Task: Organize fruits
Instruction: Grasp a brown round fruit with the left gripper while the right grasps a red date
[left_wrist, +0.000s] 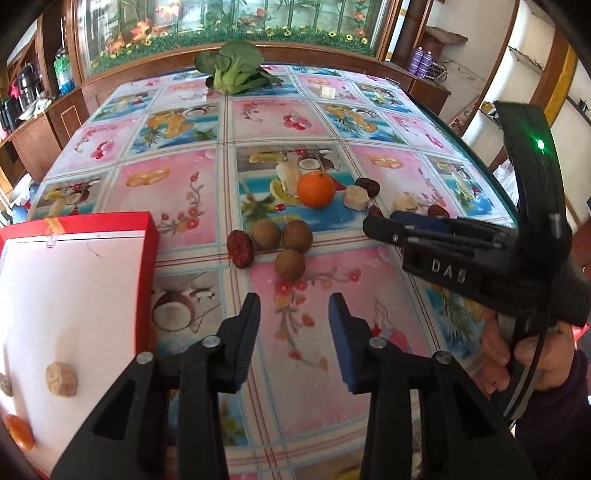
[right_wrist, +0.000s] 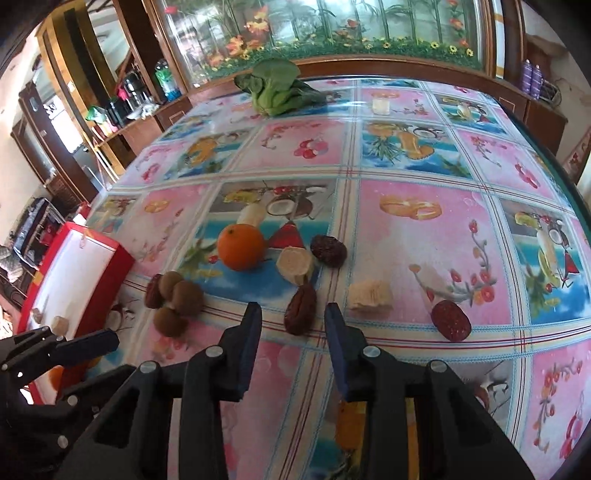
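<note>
An orange (left_wrist: 316, 189) (right_wrist: 241, 247) lies mid-table. Three brown longans (left_wrist: 290, 265) (right_wrist: 186, 297) and a red date (left_wrist: 240, 248) lie in front of it. More dates (right_wrist: 300, 309) (right_wrist: 451, 319) (right_wrist: 328, 250) and beige lumps (right_wrist: 295, 264) (right_wrist: 370, 294) lie to the right. A red box with a white floor (left_wrist: 66, 295) (right_wrist: 85, 266) at the left holds a beige lump (left_wrist: 61, 379) and an orange piece (left_wrist: 20, 431). My left gripper (left_wrist: 294, 314) is open and empty, short of the longans. My right gripper (right_wrist: 293, 317) is open, its fingers either side of a date.
A bok choy (left_wrist: 232, 72) (right_wrist: 280, 88) and a small white block (left_wrist: 328, 92) (right_wrist: 381, 106) lie at the table's far end. A flowered cabinet (left_wrist: 221, 33) stands behind the table. The table's curved edge (right_wrist: 561, 162) runs along the right.
</note>
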